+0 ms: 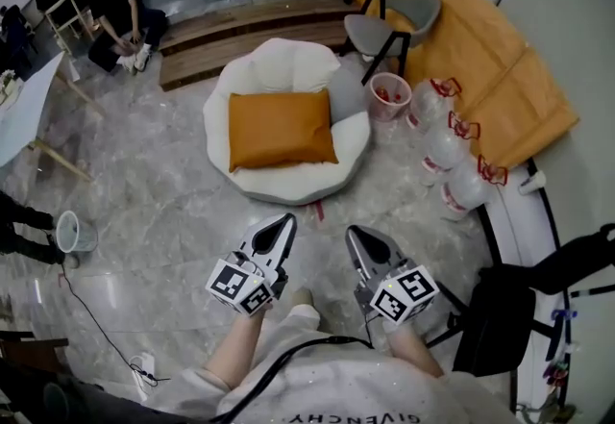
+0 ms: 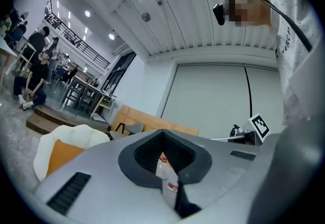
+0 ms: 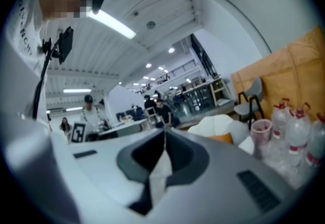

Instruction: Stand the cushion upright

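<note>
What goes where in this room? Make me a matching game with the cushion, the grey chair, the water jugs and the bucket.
Things:
1. orange cushion
2. grey chair
3. water jugs
4. bucket

Places:
a. in a row on the floor, red handles up
b. lying flat on the white lounge seat
c. alone on the floor at the far left
d. in front of the orange panel

Pairs: 1-b, 2-d, 3-a, 4-c

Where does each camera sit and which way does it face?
Head view: on head, steeply down at orange cushion flat on white chair; left tool, right tool show.
Left gripper view: on left tool, along shut jaws; shirt shows.
Right gripper view: on right tool, along shut jaws; shirt shows.
All share the orange cushion.
</note>
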